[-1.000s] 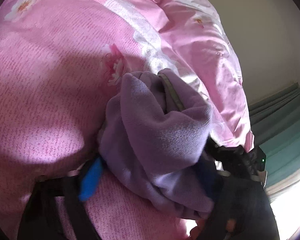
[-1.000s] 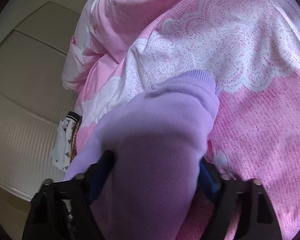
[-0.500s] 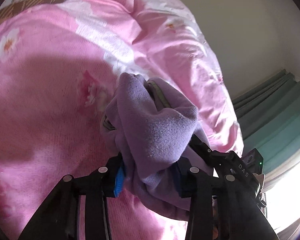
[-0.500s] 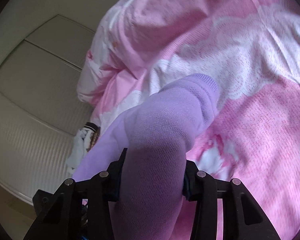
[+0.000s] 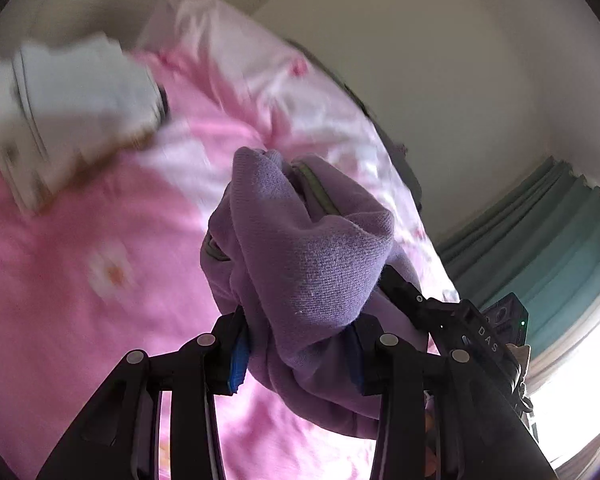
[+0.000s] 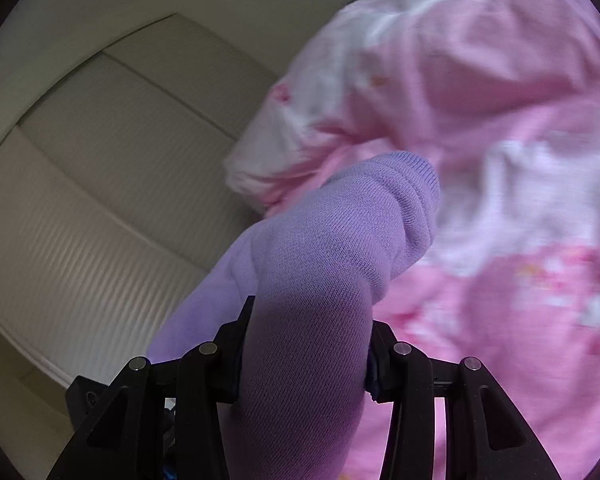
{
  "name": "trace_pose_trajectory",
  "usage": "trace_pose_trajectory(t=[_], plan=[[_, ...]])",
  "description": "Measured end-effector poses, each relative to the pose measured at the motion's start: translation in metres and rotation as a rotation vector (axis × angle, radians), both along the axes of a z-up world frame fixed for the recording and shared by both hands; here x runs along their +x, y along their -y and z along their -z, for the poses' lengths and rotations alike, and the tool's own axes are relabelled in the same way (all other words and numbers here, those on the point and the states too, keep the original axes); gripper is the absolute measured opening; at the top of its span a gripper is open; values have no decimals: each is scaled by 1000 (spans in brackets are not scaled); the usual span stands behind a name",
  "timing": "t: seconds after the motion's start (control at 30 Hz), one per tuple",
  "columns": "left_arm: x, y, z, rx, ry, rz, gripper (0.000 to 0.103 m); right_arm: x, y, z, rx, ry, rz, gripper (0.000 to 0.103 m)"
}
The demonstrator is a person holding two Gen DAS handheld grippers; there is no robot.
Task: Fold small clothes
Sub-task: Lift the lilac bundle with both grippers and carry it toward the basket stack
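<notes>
Matt knitted purple garment (image 5: 308, 264); soft pink cotton-like bedcover (image 5: 100, 240); black plastic claw (image 5: 298, 354).

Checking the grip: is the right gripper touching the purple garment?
Touching. The right wrist view shows the right gripper with both pads pressed into the purple garment bunched between them.

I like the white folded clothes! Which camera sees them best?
The left wrist view. The white folded clothes lie on the pink quilt at upper left, blurred but whole. The right wrist view shows none of them, only the purple garment, quilt and wardrobe doors.

Each black gripper (image 5: 298, 354) (image 6: 306, 354) has silver screws, blue pads and linkage arms.
</notes>
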State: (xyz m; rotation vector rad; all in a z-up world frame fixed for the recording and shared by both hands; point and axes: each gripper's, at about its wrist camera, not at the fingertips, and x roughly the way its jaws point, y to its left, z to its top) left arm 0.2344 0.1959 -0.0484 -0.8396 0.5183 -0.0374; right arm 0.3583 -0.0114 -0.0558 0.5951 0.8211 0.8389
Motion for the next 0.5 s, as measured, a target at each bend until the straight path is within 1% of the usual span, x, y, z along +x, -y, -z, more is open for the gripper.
trace_pose_trajectory(t=[0.03,0.1,0.17,0.23,0.3,0.4,0.5], plan=[[-1,-14,-5,9,7,-11,39,0,-15,-4,12,6,-14,45],[-3,-50,-21,44,24,-40,39,4,-59,-16,38,26,-50,45],[-5,-90,-39,95,41,-63,39,9,-109,-29,70,49,-93,45],[-7,-125,-54,143,51,-83,39,13,-150,-39,93,73,-125,45],[-5,-158,-65,185,54,-100,39,17,-191,-46,112,94,-143,45],[4,-205,-66,207,55,-112,39,27,-244,-46,121,109,-155,45],[15,-239,-45,203,56,-101,39,42,-281,-29,101,97,-167,45]])
